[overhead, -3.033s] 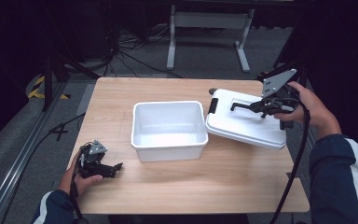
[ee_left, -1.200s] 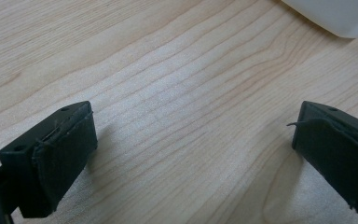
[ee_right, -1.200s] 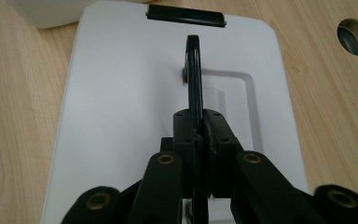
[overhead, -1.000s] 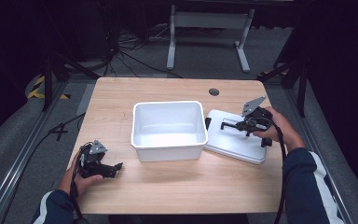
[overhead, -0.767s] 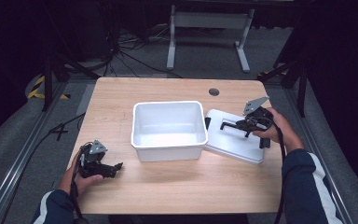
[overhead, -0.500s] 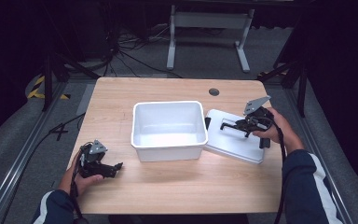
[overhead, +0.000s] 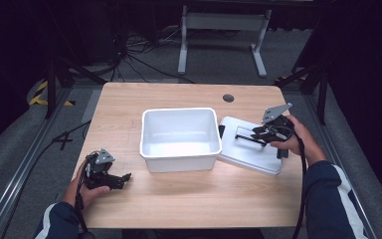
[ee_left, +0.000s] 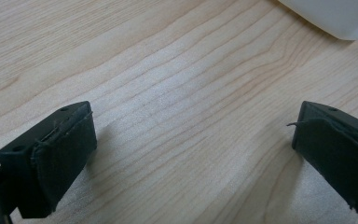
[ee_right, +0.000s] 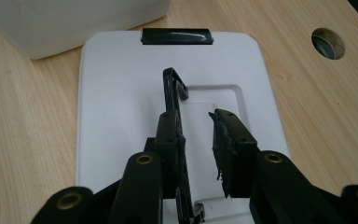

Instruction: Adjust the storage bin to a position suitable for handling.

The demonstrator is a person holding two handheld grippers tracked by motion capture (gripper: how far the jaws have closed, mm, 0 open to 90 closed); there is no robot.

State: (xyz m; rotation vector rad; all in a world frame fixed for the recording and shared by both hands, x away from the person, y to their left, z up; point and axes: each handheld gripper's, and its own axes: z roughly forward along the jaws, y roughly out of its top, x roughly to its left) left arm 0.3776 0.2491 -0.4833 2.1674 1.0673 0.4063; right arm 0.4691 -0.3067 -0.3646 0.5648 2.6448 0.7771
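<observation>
Right gripper has just been opening its jaws, and the black handle of the white lid stands between them, against the left pad. That lid lies flat on the surface, beside the white tub. Left gripper rests wide open, well apart.

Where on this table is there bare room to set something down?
Bare wood runs along the near edge of the table in front of the white bin, and across the far strip behind it up to the cable hole. It is crowded right of the bin, where the lid lies.
</observation>
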